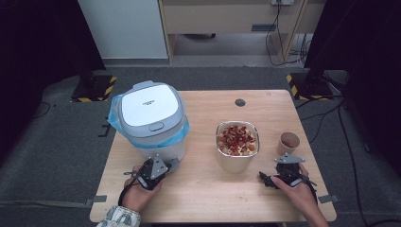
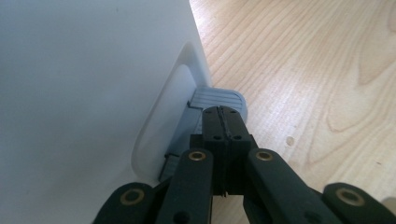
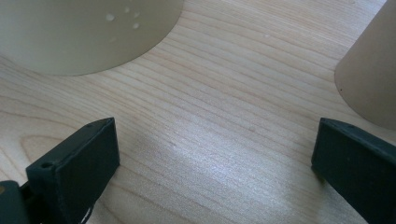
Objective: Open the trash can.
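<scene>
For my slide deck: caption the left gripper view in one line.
Shut left gripper pressing the grey pedal at the base of the white bin.

Smooth white plastic bin (image 1: 151, 124), ribbed grey pedal (image 2: 219, 99), matt wood-grain table (image 1: 203, 189).

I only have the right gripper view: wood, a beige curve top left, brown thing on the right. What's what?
Observer: The beige curve is the metal bowl, full of red and tan food pieces.
Operator: The brown thing?
Observer: A paper cup near the table's right edge, just ahead of the right gripper.
Operator: Left side?
Observer: The left gripper, jaws together, tips on the grey pedal at the foot of the lidded white bin.
</scene>
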`<state>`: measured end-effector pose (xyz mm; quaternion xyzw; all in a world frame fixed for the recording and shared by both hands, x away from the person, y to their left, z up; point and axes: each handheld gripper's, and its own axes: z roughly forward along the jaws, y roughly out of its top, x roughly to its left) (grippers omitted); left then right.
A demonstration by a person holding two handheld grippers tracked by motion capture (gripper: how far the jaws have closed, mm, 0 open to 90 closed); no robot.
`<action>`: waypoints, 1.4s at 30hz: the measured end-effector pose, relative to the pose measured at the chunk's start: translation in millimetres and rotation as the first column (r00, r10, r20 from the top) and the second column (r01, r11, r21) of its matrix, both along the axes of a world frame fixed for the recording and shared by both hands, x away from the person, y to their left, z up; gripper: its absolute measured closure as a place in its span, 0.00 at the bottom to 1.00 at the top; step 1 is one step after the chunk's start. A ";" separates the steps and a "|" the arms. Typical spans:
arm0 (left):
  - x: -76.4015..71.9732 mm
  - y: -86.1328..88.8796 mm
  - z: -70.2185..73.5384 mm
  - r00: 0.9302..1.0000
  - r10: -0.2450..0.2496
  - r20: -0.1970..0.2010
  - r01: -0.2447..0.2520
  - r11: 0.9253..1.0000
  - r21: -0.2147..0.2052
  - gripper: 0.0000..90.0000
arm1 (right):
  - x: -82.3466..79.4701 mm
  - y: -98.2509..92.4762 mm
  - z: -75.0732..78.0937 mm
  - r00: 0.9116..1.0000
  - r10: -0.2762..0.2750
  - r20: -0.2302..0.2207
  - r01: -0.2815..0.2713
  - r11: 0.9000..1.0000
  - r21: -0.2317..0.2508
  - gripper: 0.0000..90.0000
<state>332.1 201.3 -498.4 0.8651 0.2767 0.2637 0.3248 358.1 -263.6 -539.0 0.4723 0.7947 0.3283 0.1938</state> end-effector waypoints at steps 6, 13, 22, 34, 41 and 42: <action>3.3 -3.9 -4.3 1.000 0.009 0.007 -0.009 0.999 0.045 0.99 | -0.1 -0.2 0.0 1.000 0.001 0.001 -0.001 1.000 0.000 0.01; 4.0 -6.4 -6.4 1.000 0.024 0.003 -0.024 0.998 0.063 0.99 | -0.1 -0.1 -0.1 1.000 -0.001 0.002 0.001 1.000 -0.001 0.01; 4.8 -6.6 -8.9 0.999 0.032 -0.007 -0.031 0.998 0.060 1.00 | -0.7 -0.3 0.0 1.000 -0.001 0.001 0.001 1.000 -0.001 0.01; 8.3 -9.3 -16.3 0.999 0.027 -0.044 -0.023 0.996 0.089 1.00 | -0.7 -0.3 0.0 1.000 -0.001 0.001 0.001 1.000 -0.001 0.01; 9.2 -8.6 -16.9 0.998 0.029 -0.051 -0.025 0.996 0.086 1.00 | -0.7 -0.6 0.1 1.000 -0.003 0.001 0.003 1.000 -0.001 0.01; 9.2 -8.5 -16.9 0.998 0.028 -0.051 -0.024 0.996 0.085 1.00 | -0.8 -0.5 0.0 1.000 -0.007 0.000 0.007 1.000 0.000 0.01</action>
